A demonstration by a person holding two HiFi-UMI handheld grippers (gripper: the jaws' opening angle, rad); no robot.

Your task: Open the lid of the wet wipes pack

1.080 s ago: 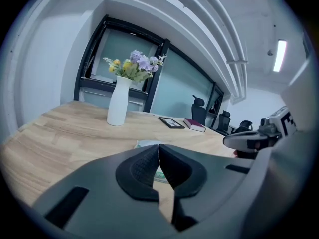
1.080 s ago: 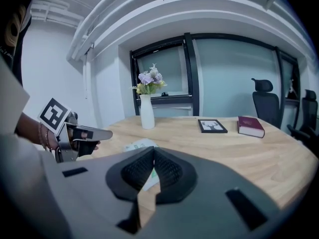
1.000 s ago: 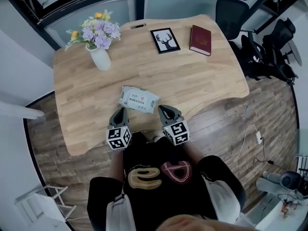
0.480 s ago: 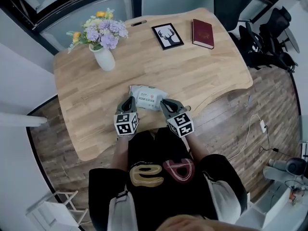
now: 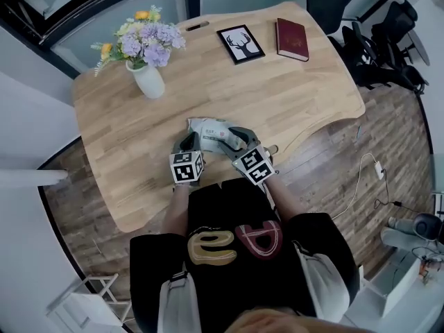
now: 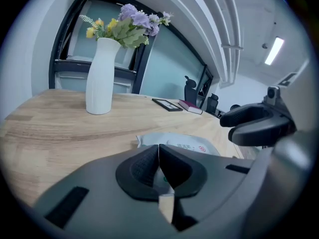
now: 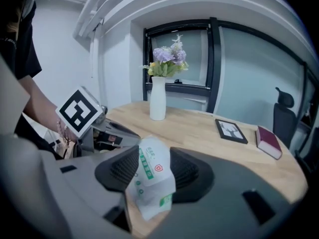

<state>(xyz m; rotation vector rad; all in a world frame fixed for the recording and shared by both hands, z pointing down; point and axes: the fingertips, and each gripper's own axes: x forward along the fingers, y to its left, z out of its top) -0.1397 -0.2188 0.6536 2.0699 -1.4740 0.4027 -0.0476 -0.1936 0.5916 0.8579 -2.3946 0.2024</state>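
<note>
Pack (image 5: 208, 127) lies on the table (image 5: 298, 96) near its front edge, right in front of the person, with a gripper at each end. The left gripper (image 5: 188, 141) has its jaws pressed together on a thin bit of the pack's edge. The right gripper (image 5: 236, 137) has just been opening its jaws; they stand apart with the pack's other end between the pads. A vase (image 5: 149, 82), frame (image 5: 240, 44) and book (image 5: 292, 39) stand well back.
</note>
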